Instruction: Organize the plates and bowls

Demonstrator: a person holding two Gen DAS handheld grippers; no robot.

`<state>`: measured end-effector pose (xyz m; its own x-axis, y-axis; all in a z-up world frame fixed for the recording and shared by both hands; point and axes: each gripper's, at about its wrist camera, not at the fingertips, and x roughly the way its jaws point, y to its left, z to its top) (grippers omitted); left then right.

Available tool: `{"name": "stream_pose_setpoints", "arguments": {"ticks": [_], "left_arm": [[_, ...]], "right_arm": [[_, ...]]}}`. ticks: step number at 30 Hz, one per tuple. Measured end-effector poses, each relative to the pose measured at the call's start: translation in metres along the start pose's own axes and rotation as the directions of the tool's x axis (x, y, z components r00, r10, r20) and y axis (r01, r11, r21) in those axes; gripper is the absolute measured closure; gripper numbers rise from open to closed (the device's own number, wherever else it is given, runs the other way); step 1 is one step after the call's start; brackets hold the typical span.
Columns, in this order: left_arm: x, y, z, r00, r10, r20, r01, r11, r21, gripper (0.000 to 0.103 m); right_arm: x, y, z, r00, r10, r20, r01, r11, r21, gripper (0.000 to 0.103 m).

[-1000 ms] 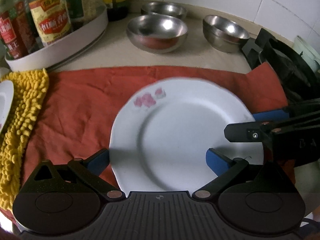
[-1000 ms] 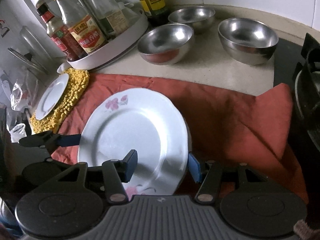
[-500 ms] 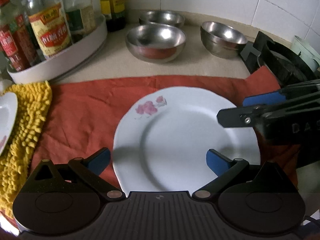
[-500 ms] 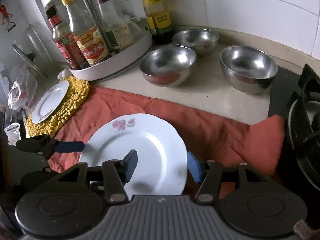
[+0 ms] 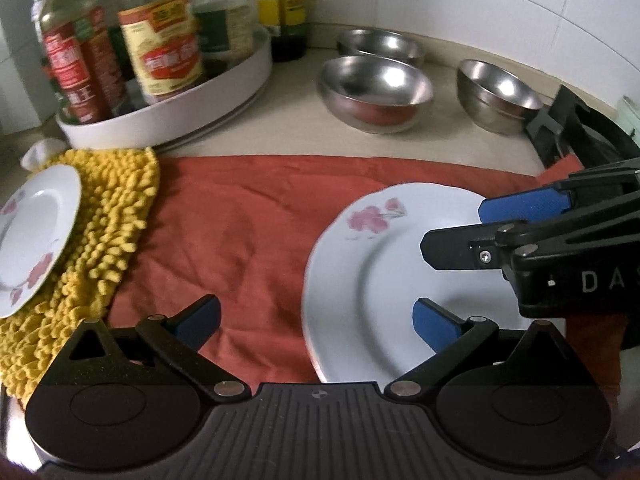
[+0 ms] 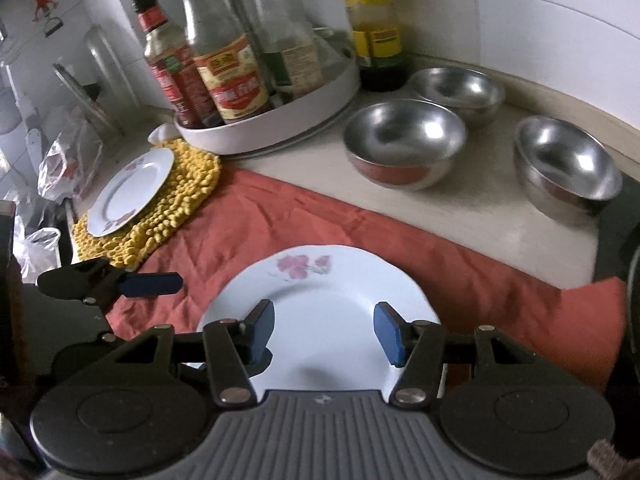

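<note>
Left wrist view shows me how little of the sorting is settled so far. My left gripper [image 5: 316, 318] has its blue pads spread wide with nothing between them; one pad hangs over the red cloth [image 5: 240, 240] and the other over the near edge of the large flowered plate [image 5: 376, 292], which lies flat on that cloth. My right gripper [image 6: 324, 332] is likewise spread wide and holds nothing, and from its own camera the large plate sits just ahead of and beneath its pads, rim free on every side that I can see. I cannot tell whether either pad touches the china. A smaller flowered plate [image 6: 128, 192] rests apart on the yellow chenille mat [image 6: 188, 184], well to my left, so the two plates are not yet stacked. Three steel bowls [image 6: 404, 144] stand loose on the counter beyond the cloth, near one another but none nested in another, beside the white tray of sauce bottles [image 6: 280, 120]. As I judge it, the job is at an early stage: at most one plate has been set down in a working spot, and what is left is to bring the plates together into one pile and to nest the bowls. With both tools free, either could start on the next piece; the small plate is closer to my left side and the bowls to my right.
</note>
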<state>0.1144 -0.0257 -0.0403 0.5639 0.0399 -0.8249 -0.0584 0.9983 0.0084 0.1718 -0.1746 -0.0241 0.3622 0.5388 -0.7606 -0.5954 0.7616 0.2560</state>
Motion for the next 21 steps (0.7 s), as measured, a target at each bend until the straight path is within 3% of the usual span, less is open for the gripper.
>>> {"name": "stream_pose_setpoints", "arguments": {"ticks": [21], "left_arm": [[-0.009,0.09,-0.005,0.995,0.095,-0.006,-0.095,0.989,-0.109,0.0]], "right_arm": [[0.047,0.077,0.04,0.996,0.081,-0.033,-0.084,0.987,-0.134,0.051]]}}
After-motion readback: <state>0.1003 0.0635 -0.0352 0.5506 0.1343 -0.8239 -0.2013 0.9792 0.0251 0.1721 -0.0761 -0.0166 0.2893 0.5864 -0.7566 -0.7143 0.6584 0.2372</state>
